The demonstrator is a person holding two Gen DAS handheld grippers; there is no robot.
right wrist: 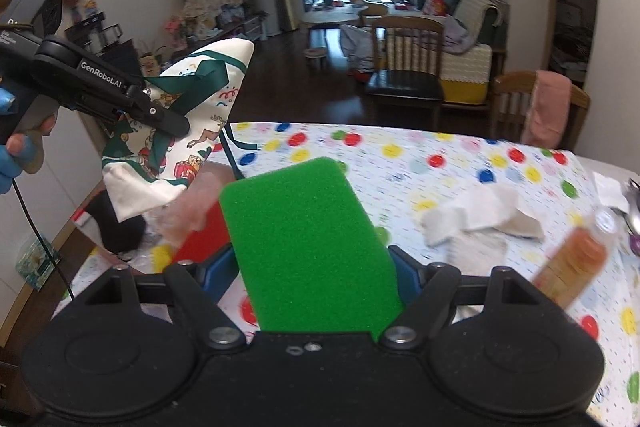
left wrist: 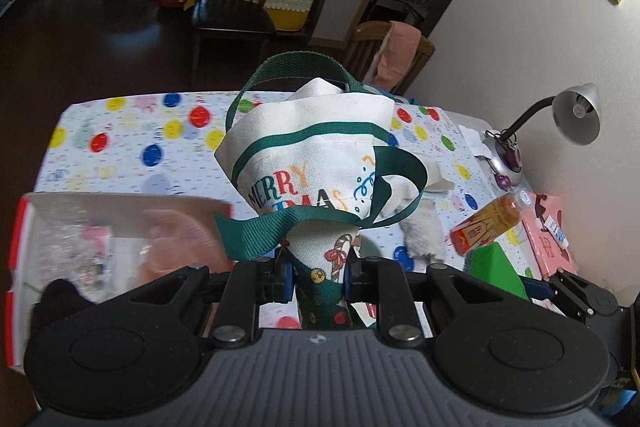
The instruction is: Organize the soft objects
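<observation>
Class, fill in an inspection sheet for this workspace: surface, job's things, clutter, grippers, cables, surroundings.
Surface: table under a polka-dot tablecloth.
Job's things: Christmas tote bag held aloft; green sponge held; white cloth lying on the table; clear storage bag holding pink items.
Clutter: drink bottle, pink box, desk lamp.
Grippers: left gripper shut on the tote; right gripper shut on the sponge.
Cables: black cable hanging below the left gripper.
Surroundings: wooden chairs, sofa, window.

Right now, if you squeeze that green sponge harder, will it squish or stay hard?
Probably squish: the sponge looks like porous foam. It likely weighs little, since the right tool holds it jutting out without drooping. Its rough surface probably won't slip.
</observation>
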